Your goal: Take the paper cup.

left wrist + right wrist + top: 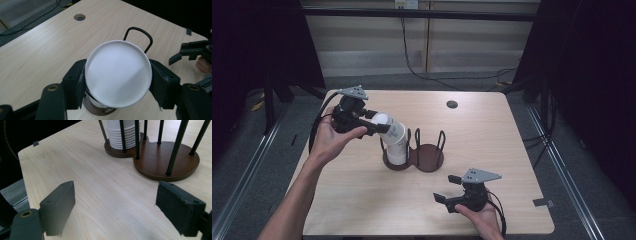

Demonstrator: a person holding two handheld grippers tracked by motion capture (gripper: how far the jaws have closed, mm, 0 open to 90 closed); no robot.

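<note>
A dark wooden cup holder (429,159) with black wire posts stands mid-table, a stack of white paper cups (397,150) in its left ring. My left gripper (382,124) is shut on the top white cup (388,129), tilted over the stack. In the left gripper view the cup's flat base (118,73) faces the camera, clamped between both pads, with a wire loop (138,30) behind it. My right gripper (445,188) hovers open and holds nothing near the front edge. Ahead of its jaws lie the holder base (160,165) and the ribbed stack (117,137).
The light wooden table (492,135) has a round cable hole (452,104) at the back. The holder's right ring holds nothing. Dark curtains flank the table, and cables run across the floor behind it.
</note>
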